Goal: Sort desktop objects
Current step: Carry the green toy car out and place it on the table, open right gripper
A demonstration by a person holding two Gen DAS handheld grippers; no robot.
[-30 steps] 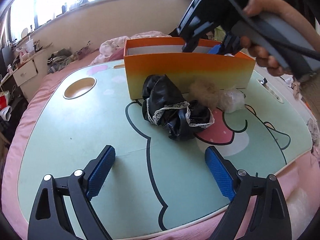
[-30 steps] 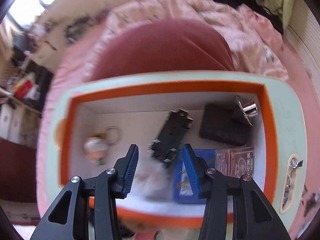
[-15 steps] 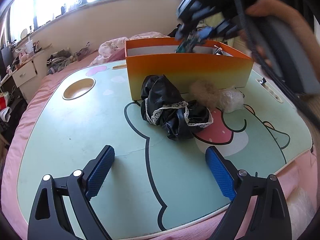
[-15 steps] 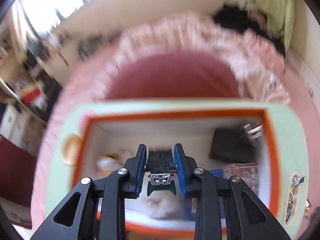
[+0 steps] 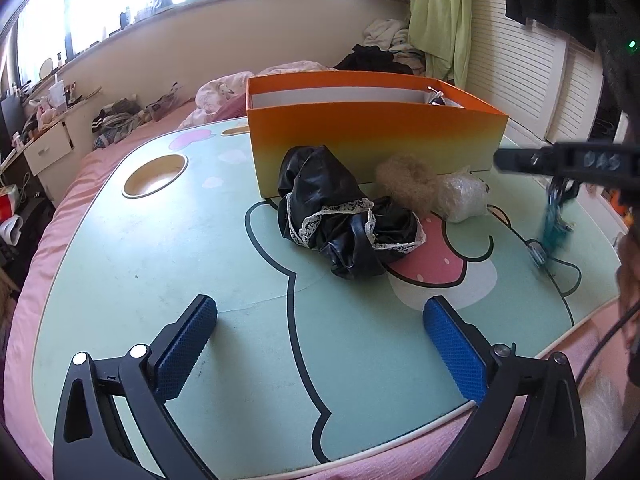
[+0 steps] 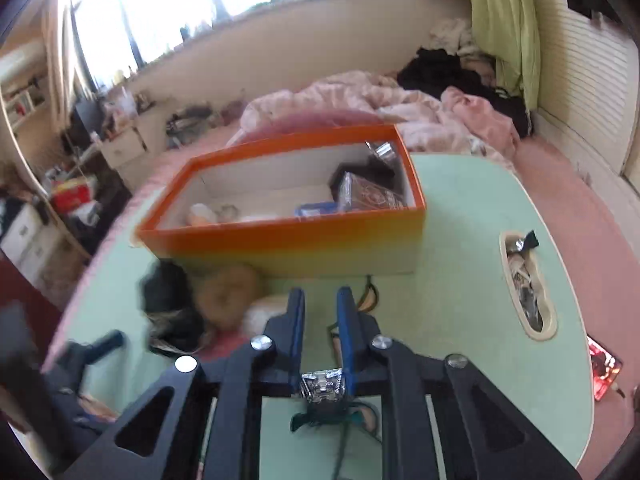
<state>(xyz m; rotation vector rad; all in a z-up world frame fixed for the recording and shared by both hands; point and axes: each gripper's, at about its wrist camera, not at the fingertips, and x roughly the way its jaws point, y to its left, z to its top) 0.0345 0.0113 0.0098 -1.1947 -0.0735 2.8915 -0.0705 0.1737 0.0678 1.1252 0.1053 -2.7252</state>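
Note:
My left gripper (image 5: 320, 320) is open and empty, low over the near part of the mint-green cartoon table (image 5: 120, 248). An orange box (image 5: 372, 140) stands at the back of the table. A black lace-trimmed cloth (image 5: 344, 224), a tan fluffy ball (image 5: 408, 180) and a clear crumpled bag (image 5: 462, 196) lie in front of it. My right gripper (image 6: 320, 308) is shut on a black hair clip (image 6: 322, 386) with a teal tassel. It hangs over the table's right side, blurred in the left wrist view (image 5: 554, 220).
The orange box (image 6: 288, 216) holds cards, a dark case, a silvery item and a small figure. The table has a round cup recess (image 5: 155, 175) at the left and a slot (image 6: 528, 284) with small items at the right. Pink bedding surrounds it.
My right gripper closed on the hair clip inside the box, lifted it out and carried it toward the near right side of the table. The left gripper has not moved.

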